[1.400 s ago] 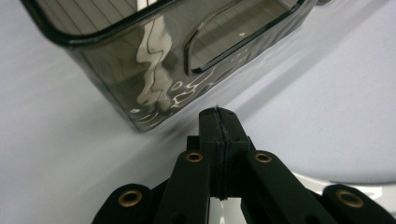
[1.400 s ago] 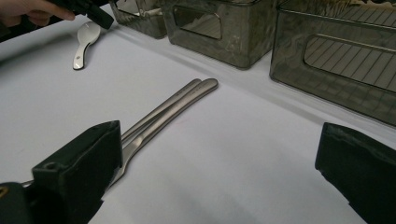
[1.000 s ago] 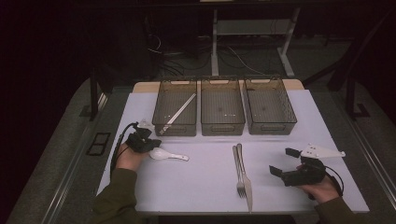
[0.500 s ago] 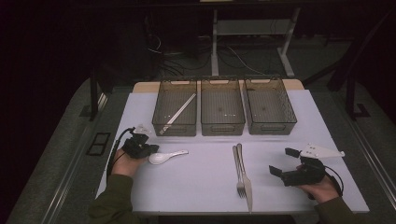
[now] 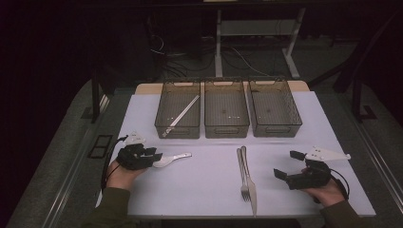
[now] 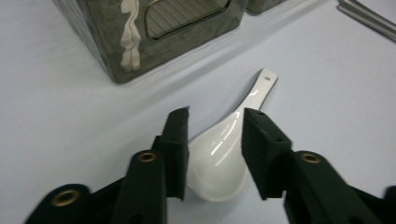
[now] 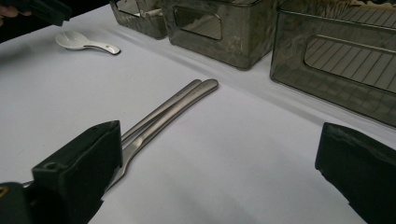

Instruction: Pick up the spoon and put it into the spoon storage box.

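Note:
A white ceramic spoon (image 5: 173, 157) lies on the white table (image 5: 199, 190) at the left, its handle pointing right. My left gripper (image 5: 156, 156) hovers at its bowl. In the left gripper view the jaws (image 6: 215, 119) have just been opening and stand apart on either side of the spoon's bowl (image 6: 219, 163) without pressing it. My right gripper (image 5: 287, 165) rests at the right near the front edge, wide open (image 7: 215, 172) with nothing between its fingers. A steel fork and knife (image 5: 246, 173) lie side by side just left of it (image 7: 163, 114).
Three dark mesh bins stand in a row at the back: the left bin (image 5: 164, 124) holds a long pale utensil (image 5: 183, 114), the middle bin (image 5: 226, 127) and right bin (image 5: 275, 127) look bare. The table's front edge is close behind both hands.
My left gripper has drawn back a little toward the near edge and its jaws have parted from the spoon, which stays on the table. The right gripper has not moved.

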Demonstrator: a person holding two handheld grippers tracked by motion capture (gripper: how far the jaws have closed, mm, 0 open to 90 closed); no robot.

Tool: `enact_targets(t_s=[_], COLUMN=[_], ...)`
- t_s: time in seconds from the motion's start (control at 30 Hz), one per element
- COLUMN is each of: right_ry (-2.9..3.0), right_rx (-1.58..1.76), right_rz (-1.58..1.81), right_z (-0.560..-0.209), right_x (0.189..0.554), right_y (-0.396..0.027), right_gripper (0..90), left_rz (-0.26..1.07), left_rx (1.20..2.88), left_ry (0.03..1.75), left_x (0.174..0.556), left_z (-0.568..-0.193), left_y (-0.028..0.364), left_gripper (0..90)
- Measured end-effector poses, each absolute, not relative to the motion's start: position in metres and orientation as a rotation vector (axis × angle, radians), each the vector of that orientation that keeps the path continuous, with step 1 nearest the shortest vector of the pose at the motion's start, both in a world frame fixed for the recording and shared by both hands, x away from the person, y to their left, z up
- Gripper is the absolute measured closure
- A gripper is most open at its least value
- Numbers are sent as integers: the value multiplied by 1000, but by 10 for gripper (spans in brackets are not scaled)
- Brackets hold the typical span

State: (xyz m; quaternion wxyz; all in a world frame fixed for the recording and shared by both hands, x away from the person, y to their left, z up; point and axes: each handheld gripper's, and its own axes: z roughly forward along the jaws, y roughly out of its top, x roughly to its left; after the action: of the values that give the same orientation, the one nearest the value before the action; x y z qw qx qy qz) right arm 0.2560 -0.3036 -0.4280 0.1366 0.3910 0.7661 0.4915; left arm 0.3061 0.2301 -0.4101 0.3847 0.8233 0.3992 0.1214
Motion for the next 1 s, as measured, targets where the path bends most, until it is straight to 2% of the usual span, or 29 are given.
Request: enact_targets(t_s=[0.13, 0.27, 0.53, 1.0], right_ry=[2214, 2216, 2217, 2214], right_rx=[1135, 1131, 1126, 1128], right_rz=[1422, 1421, 1419, 1419], right_z=[-428, -428, -428, -428], right_x=[256, 256, 256, 256], right_y=[-304, -304, -304, -304], right_gripper=[8, 8, 8, 8], left_rz=[303, 265, 212, 203], left_rx=[2073, 2078, 2107, 2188], left_ry=[1034, 1037, 1054, 1032], left_x=[304, 310, 318, 318], left_z=[-416, -423, -434, -440], left_y=[234, 236, 234, 228], left_gripper=[473, 440, 430, 447])
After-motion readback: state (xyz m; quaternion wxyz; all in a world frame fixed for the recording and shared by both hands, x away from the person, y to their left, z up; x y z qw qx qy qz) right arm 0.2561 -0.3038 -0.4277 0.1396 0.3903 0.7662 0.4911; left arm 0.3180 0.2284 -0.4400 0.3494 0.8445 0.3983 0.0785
